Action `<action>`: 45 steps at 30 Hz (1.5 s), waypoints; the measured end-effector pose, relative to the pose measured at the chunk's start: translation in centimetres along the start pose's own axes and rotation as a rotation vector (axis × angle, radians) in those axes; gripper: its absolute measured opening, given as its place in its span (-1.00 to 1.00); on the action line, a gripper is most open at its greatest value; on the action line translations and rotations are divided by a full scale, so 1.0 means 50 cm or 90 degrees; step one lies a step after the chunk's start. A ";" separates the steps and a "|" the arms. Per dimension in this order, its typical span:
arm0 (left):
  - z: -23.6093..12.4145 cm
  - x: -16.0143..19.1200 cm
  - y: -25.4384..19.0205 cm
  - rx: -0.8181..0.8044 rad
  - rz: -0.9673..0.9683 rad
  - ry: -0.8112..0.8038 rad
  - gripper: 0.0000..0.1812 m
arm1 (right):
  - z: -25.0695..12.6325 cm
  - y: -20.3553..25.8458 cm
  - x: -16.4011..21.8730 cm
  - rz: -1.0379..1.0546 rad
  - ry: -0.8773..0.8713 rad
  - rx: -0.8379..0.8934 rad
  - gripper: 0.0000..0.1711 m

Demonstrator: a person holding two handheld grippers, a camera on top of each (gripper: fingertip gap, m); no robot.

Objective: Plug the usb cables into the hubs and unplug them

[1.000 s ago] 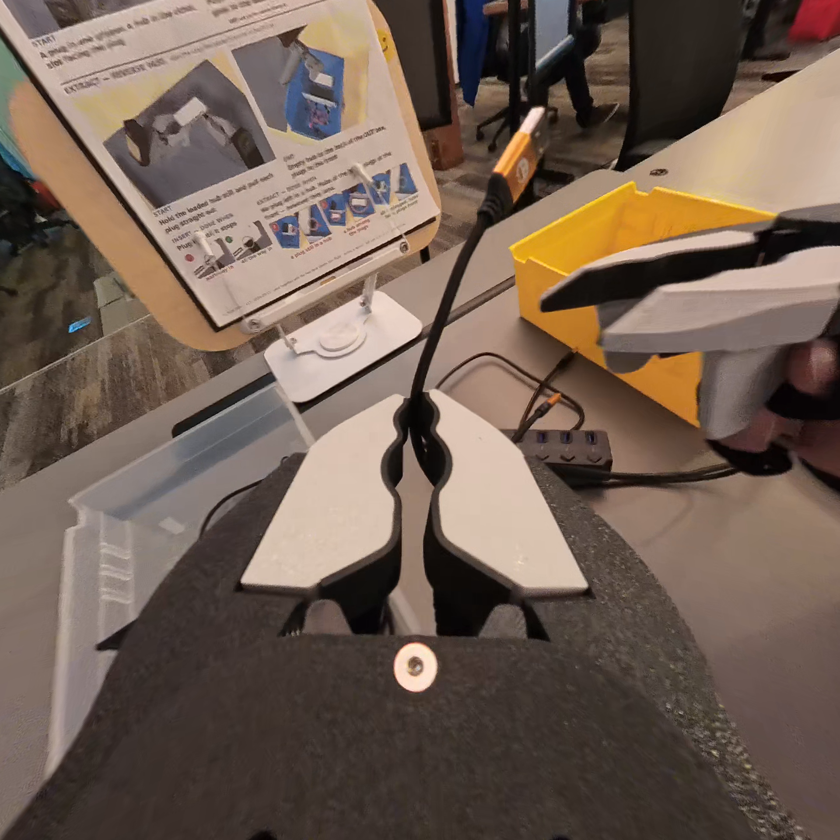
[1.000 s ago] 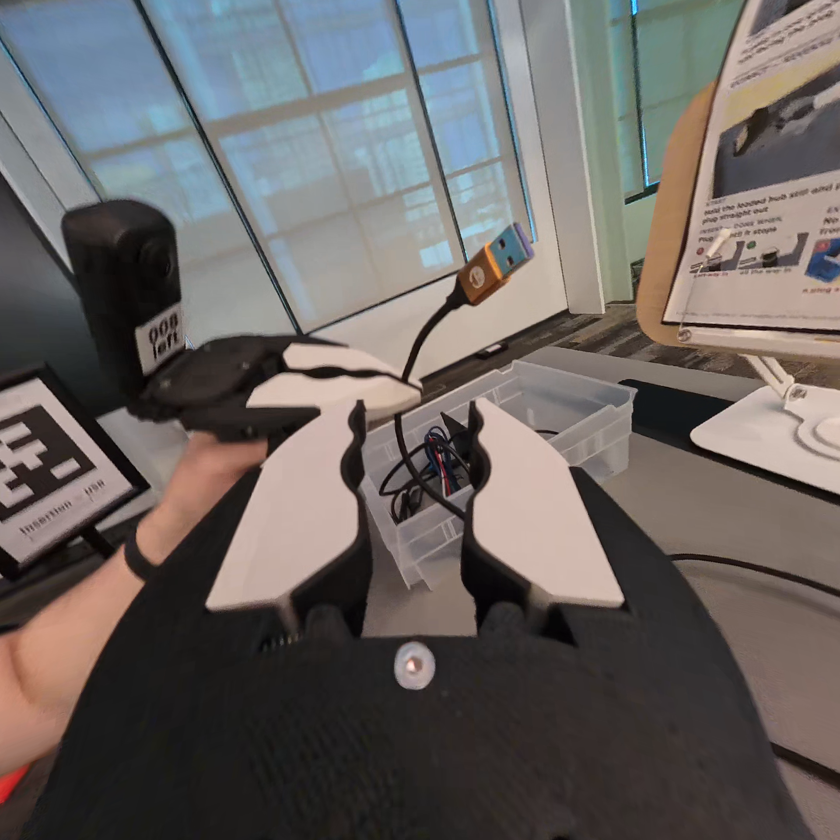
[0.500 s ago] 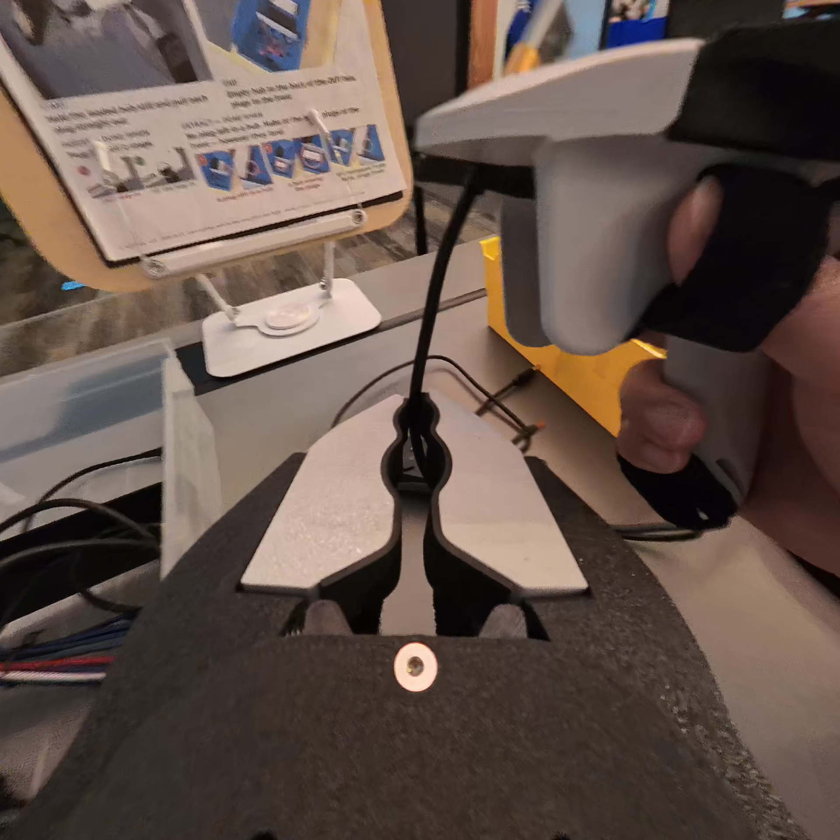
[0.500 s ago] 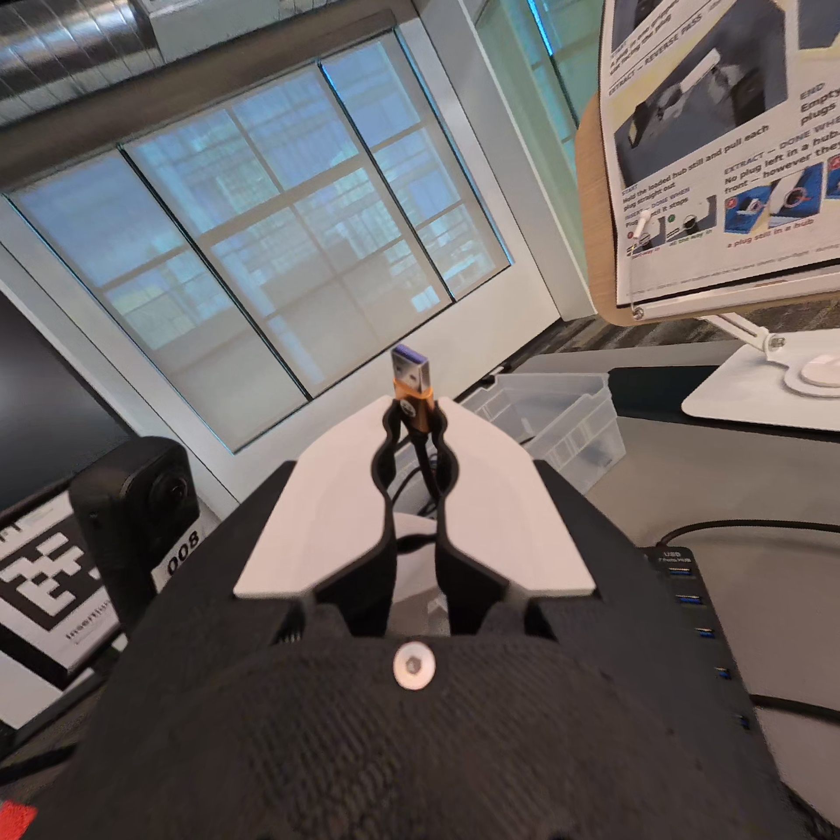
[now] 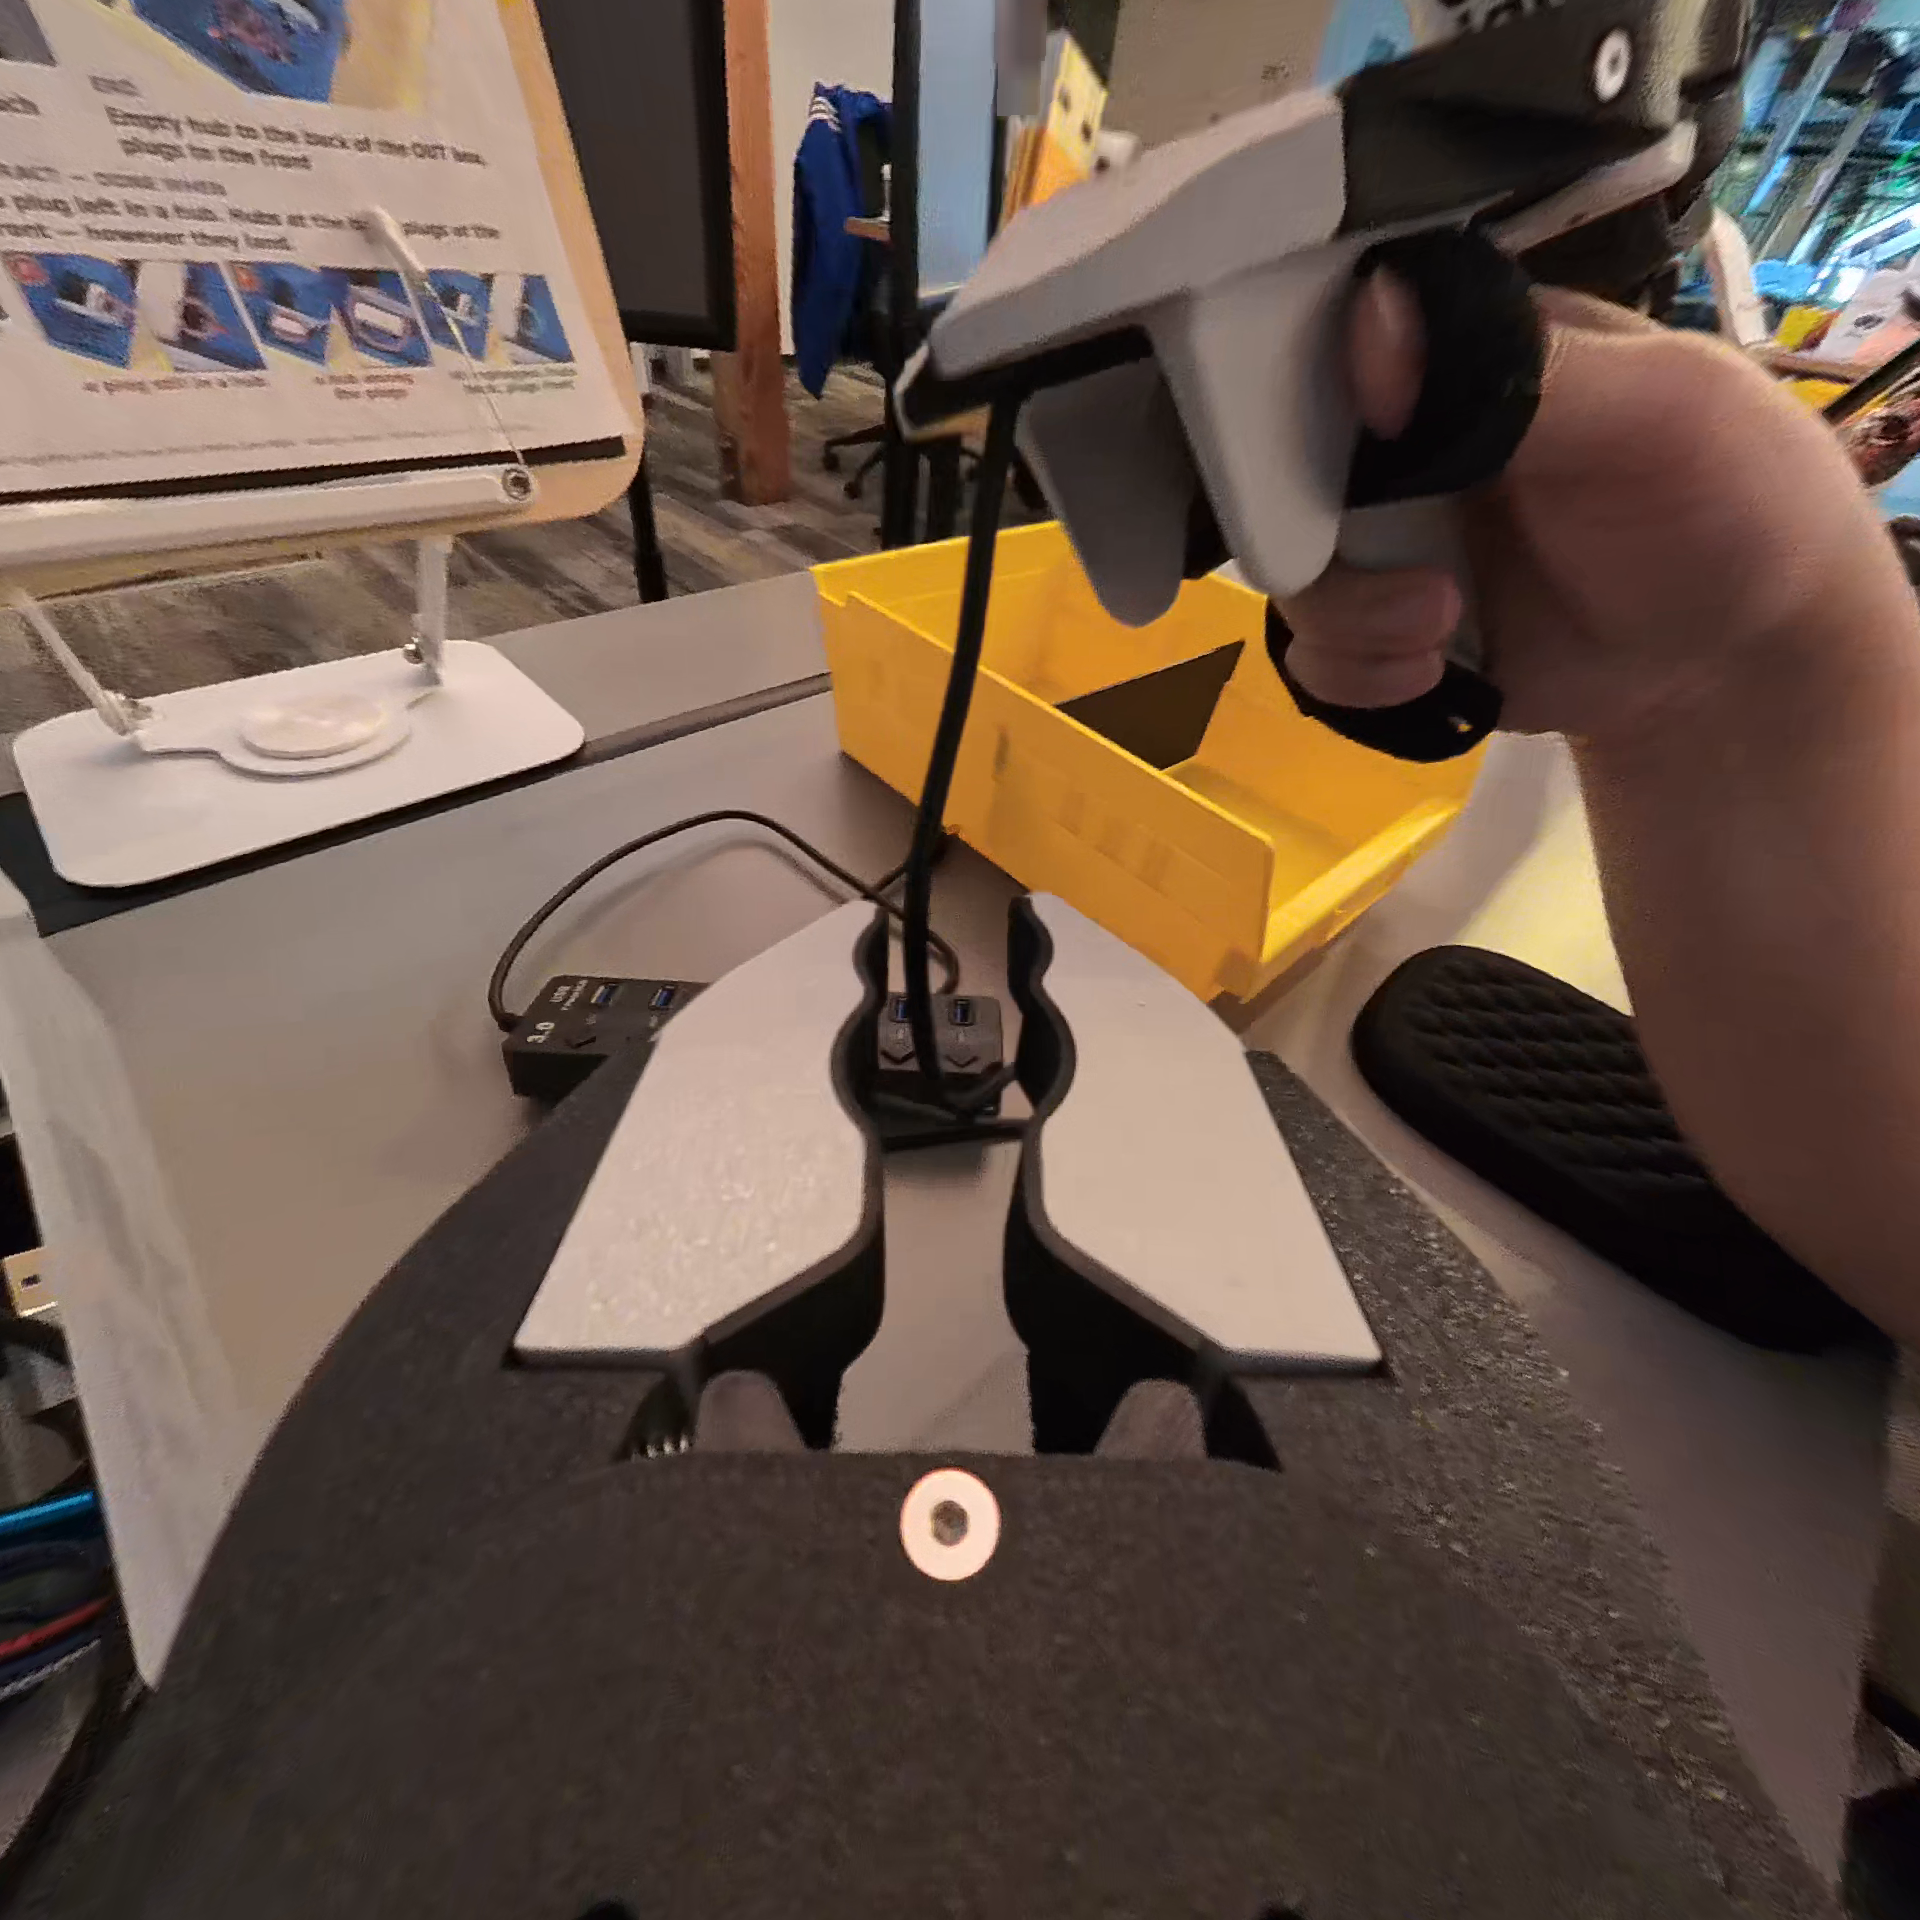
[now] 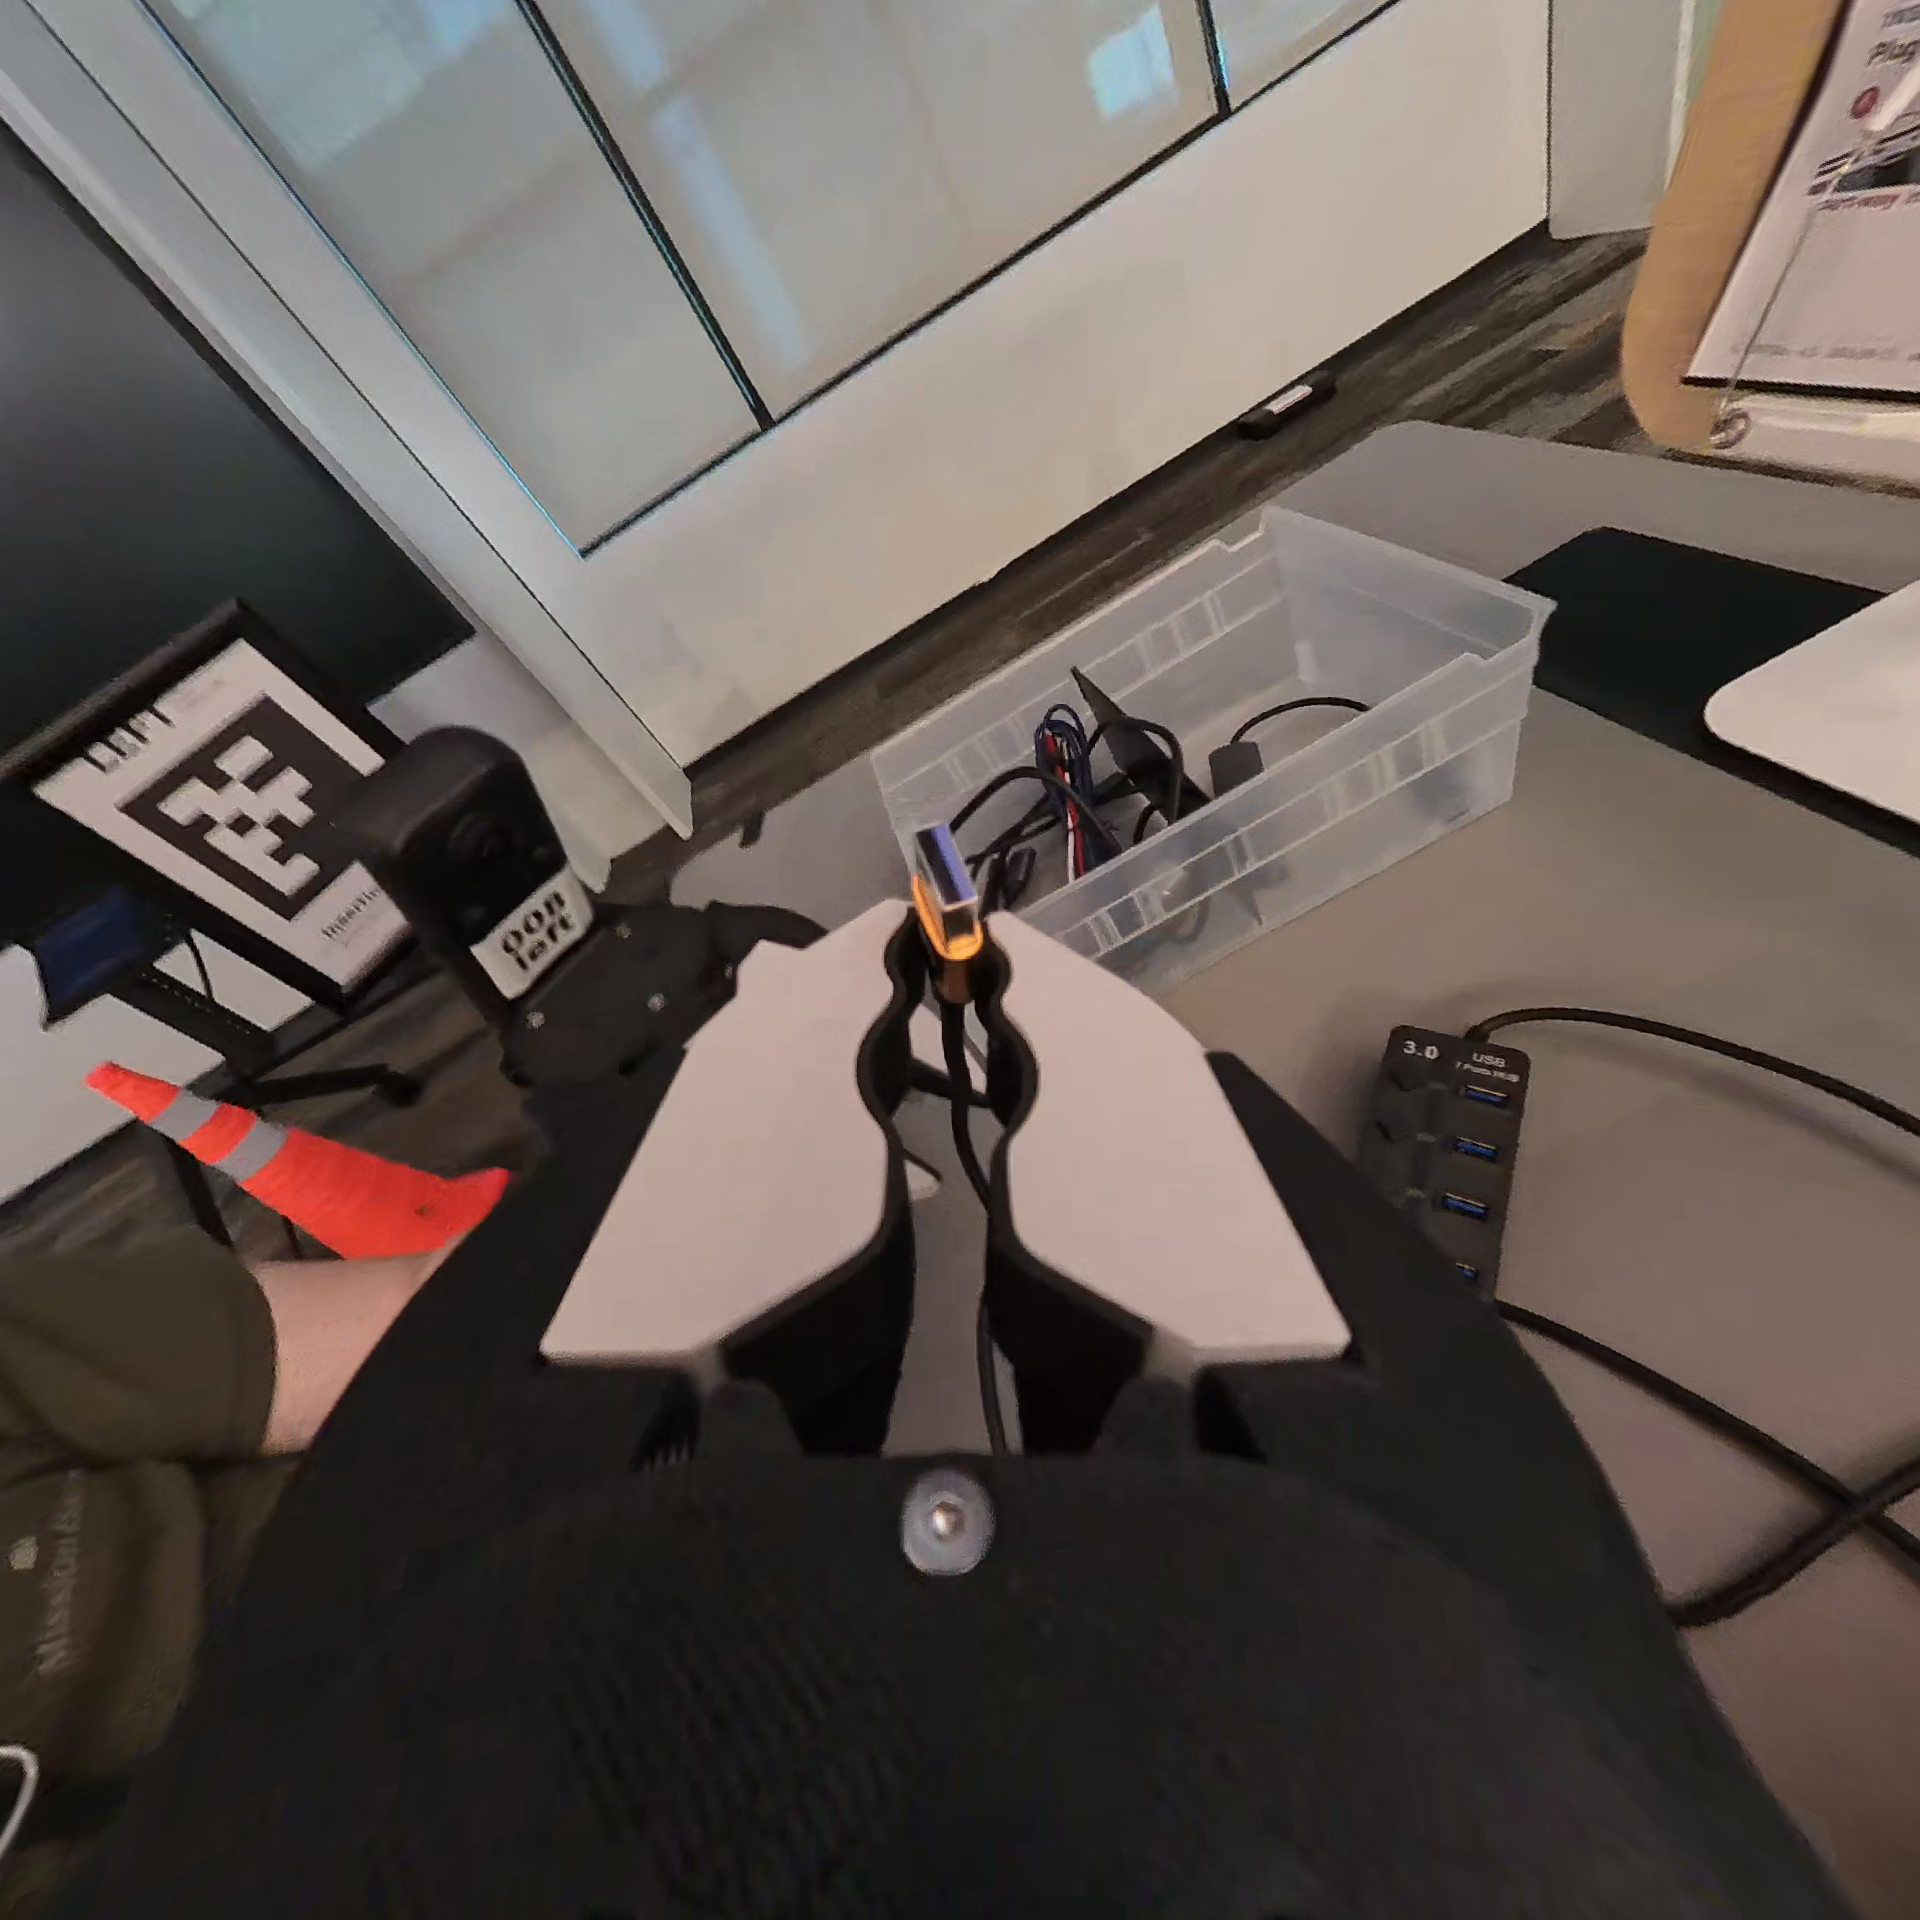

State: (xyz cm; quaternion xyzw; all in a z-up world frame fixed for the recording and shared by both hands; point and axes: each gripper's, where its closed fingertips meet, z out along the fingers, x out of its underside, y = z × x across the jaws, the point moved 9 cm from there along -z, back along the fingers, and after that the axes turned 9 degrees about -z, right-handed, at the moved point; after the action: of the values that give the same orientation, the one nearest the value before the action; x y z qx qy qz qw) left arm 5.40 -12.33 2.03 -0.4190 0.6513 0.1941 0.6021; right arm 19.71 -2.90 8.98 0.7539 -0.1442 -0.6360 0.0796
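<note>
Two tongs work over the grey worktop [image 5: 312,1039]. In the right wrist view, the right tongs [image 6: 940,935] are raised above the worktop and clamped on the orange shell of a USB plug [image 6: 948,914], whose metal tip sticks out past the fingertips toward a clear bin [image 6: 1351,769] of tangled wires at the far side. From the plug a black cable [image 5: 951,727] hangs straight down in the left wrist view, passing between the fingers of the left tongs [image 5: 945,920], which sit low, parted by a narrow gap and gripping nothing. A bare hand [image 5: 1662,644] holds the right tongs high at the right. A black USB hub [image 5: 935,1029] lies on the worktop just beyond the left fingertips; a yellow bin [image 5: 1143,831] stands farther right. Printed writing shows on the hub, an instruction sheet [image 5: 260,239], and a marker card [image 6: 239,800].
</note>
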 end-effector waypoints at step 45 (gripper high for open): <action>-0.092 0.156 0.050 -0.150 -0.064 0.319 -0.96 | 0.005 -0.035 0.049 -0.184 0.261 0.187 -0.66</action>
State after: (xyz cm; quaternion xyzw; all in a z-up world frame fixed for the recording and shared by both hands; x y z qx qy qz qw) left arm 1.21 -16.81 -5.05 -0.5531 0.7310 0.1286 0.3784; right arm 20.03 -1.99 6.11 0.8831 -0.1065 -0.4471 -0.0944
